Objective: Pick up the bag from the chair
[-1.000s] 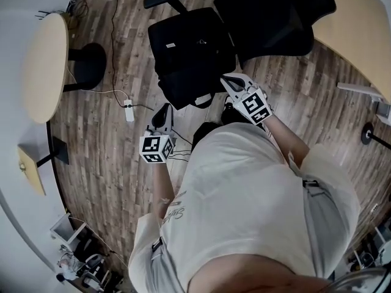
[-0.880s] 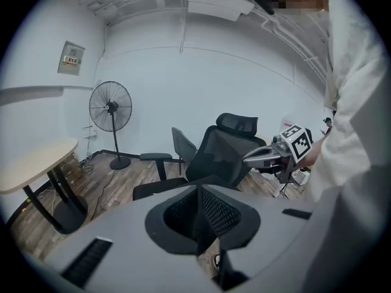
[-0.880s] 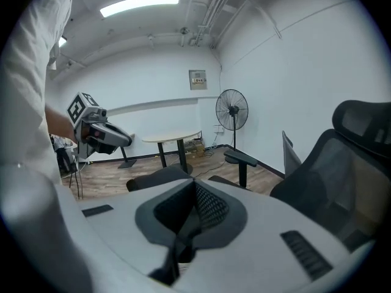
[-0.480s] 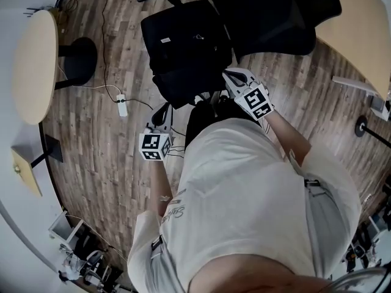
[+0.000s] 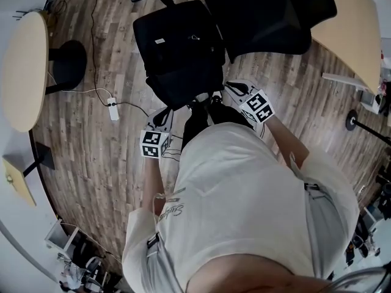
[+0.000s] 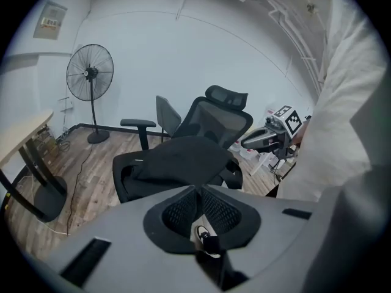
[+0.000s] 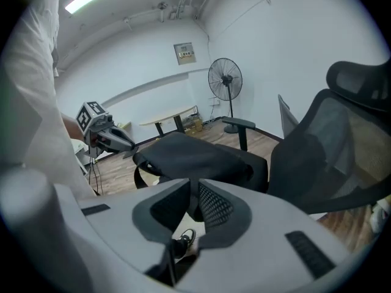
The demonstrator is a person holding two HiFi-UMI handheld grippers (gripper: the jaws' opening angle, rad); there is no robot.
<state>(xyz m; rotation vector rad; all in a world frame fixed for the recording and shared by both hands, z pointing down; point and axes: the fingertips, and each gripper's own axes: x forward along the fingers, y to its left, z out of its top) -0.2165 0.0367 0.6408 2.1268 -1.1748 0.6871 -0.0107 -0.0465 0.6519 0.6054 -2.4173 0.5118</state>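
One black bag [image 5: 180,47] lies on the seat of one office chair [image 5: 269,14], just ahead of your two grippers and untouched. Your left gripper [image 5: 165,113] has its jaws pressed together. Your right gripper [image 5: 230,86] has just been opening its jaws to a slit, with nothing between them. Bare floor [image 5: 116,163] lies open to the left of the left gripper.

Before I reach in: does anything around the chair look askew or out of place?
Nothing spilled or damaged. The bag lies on the chair with its strap drooping off the seat edge.
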